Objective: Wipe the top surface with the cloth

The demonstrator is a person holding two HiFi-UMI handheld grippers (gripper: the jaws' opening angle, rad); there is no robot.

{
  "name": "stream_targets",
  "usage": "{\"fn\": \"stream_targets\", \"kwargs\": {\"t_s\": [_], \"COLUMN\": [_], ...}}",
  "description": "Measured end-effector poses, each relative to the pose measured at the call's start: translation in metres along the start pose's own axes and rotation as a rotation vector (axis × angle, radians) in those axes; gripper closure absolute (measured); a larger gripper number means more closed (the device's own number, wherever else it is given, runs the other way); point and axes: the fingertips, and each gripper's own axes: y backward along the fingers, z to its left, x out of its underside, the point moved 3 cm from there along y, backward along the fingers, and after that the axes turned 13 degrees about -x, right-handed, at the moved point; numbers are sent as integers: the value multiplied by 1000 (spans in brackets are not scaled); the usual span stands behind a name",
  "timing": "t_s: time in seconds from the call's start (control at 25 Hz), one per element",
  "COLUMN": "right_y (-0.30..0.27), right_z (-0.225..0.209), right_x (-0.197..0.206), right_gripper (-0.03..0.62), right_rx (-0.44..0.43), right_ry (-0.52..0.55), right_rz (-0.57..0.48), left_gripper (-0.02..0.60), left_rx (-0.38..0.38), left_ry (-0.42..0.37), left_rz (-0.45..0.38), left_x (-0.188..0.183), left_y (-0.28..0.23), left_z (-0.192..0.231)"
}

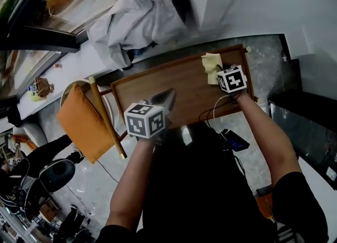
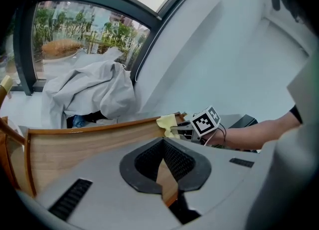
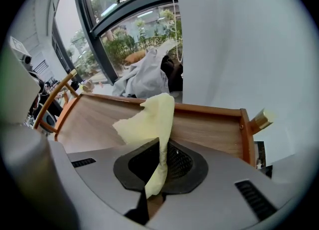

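Observation:
The brown wooden top [image 1: 179,86] with a raised rim lies below me. At its far right corner hangs a pale yellow cloth [image 1: 211,64], with my right gripper [image 1: 217,72] shut on it. In the right gripper view the cloth [image 3: 148,119] rises out of the closed jaws of that gripper [image 3: 161,143] and flops over the wood [image 3: 209,129]. My left gripper [image 1: 167,98] hovers over the near middle of the top, shut with nothing in it. From the left gripper [image 2: 163,145], the cloth [image 2: 167,122] shows far off to the right.
A crumpled white garment [image 1: 136,23] lies on the sill behind the top. A chair with an orange cushion [image 1: 84,123] stands close at the left. A white wall [image 1: 253,5] backs the right corner. Cables and a small device [image 1: 234,141] lie on the floor.

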Motion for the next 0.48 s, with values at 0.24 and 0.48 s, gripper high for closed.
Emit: {"fn": "stream_targets", "kwargs": {"t_s": [0.24,0.48], "right_y": [17,34], "right_z": [-28,-48], "right_x": [5,5], "right_gripper": [562,562], "right_rx": [58,116], "right_ry": [-49,-42], "right_rz": [-5,8], "left_gripper": [574,572], "left_rx": [7,18], "left_ry": [-11,-19], "left_rz": [5,3], "left_x": [-1,-3], "left_y": [-3,-6], "left_z": [-5,-15]}}
